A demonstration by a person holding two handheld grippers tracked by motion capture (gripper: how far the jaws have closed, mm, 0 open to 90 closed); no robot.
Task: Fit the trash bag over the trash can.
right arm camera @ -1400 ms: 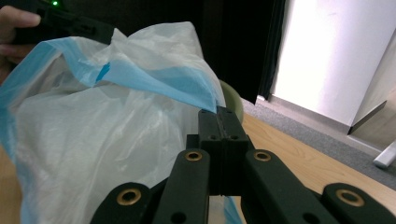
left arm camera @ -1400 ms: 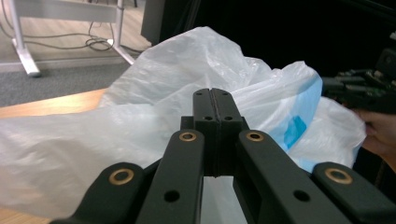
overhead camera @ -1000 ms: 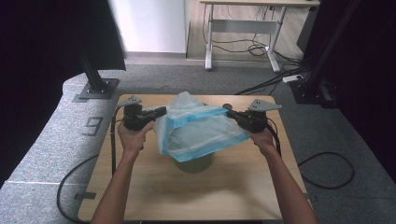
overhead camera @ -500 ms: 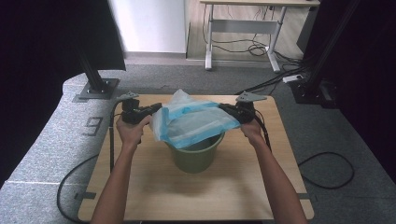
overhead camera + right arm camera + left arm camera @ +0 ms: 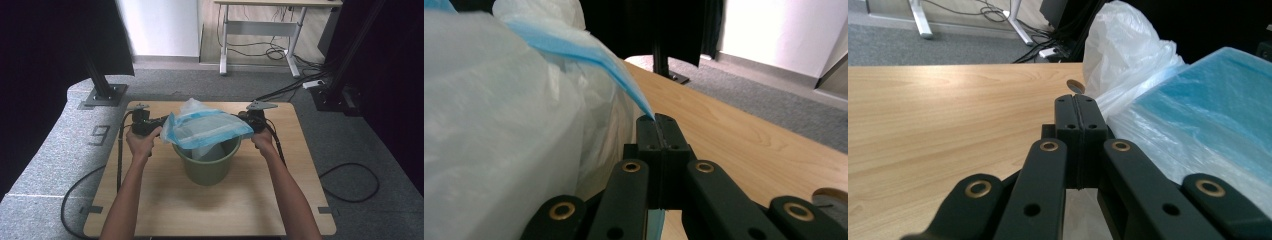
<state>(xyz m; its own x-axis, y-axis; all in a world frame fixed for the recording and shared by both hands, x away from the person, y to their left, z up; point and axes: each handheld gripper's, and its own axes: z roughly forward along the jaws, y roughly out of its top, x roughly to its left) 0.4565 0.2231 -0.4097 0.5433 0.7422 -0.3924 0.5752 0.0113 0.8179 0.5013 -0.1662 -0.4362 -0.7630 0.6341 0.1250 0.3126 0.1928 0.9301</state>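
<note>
The blue-and-white plastic bag (image 5: 207,129) hangs stretched directly over the green bucket (image 5: 206,165), its long axis running hand to hand; left gripper (image 5: 159,124) and right gripper (image 5: 246,120) each have jaws clamped on an edge, level across the tabletop (image 5: 150,200), with nothing in the way below

Digit "9" marked on grey floor (image 5: 99,134) left of table (image 5: 165,200).
</note>
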